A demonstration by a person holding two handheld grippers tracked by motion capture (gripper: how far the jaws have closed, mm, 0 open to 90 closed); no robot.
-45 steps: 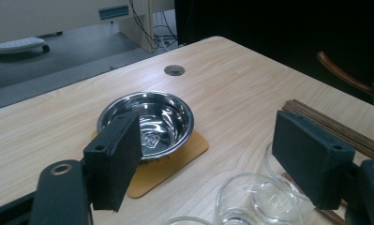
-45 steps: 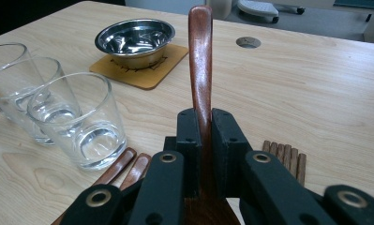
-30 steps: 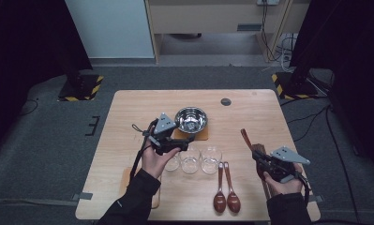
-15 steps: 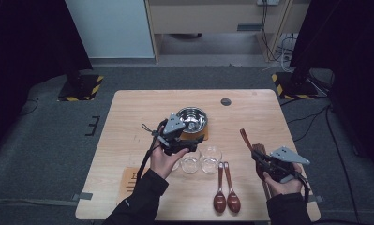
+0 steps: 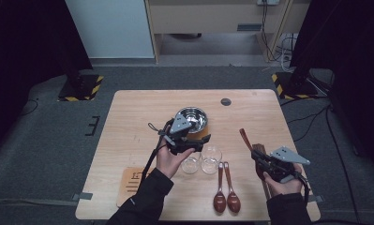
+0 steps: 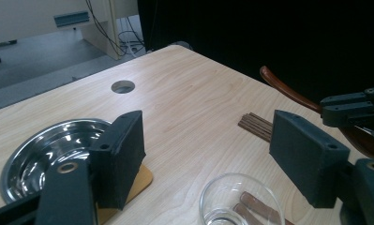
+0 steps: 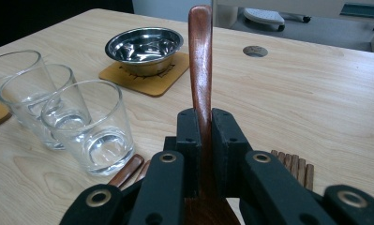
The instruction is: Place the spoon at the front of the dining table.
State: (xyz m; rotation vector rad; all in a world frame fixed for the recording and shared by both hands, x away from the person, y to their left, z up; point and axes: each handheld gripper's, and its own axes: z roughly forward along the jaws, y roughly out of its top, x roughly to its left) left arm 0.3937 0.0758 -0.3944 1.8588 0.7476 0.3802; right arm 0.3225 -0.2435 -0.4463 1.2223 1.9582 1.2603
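My left gripper (image 5: 199,142) hovers open over the clear glasses (image 5: 211,159), just in front of the steel bowl (image 5: 192,118). In the left gripper view its jaws (image 6: 208,140) stand wide apart with nothing between them, a glass (image 6: 236,201) below and the bowl (image 6: 48,145) at the left. My right gripper (image 5: 258,157) rests near the table's right front, shut on a dark wooden spoon (image 5: 244,138). The spoon's handle (image 7: 201,61) rises straight up between the closed jaws (image 7: 205,126).
The bowl sits on a wooden coaster (image 7: 147,79). Two wooden spoons (image 5: 226,199) lie in front of the glasses. A bundle of dark sticks (image 6: 257,126) lies by the right gripper. Another coaster (image 5: 130,183) lies front left. A round hole (image 5: 226,101) marks the far side.
My left gripper has moved to the right, from the left of the glasses to above them beside the bowl. The right gripper and its spoon have stayed put.
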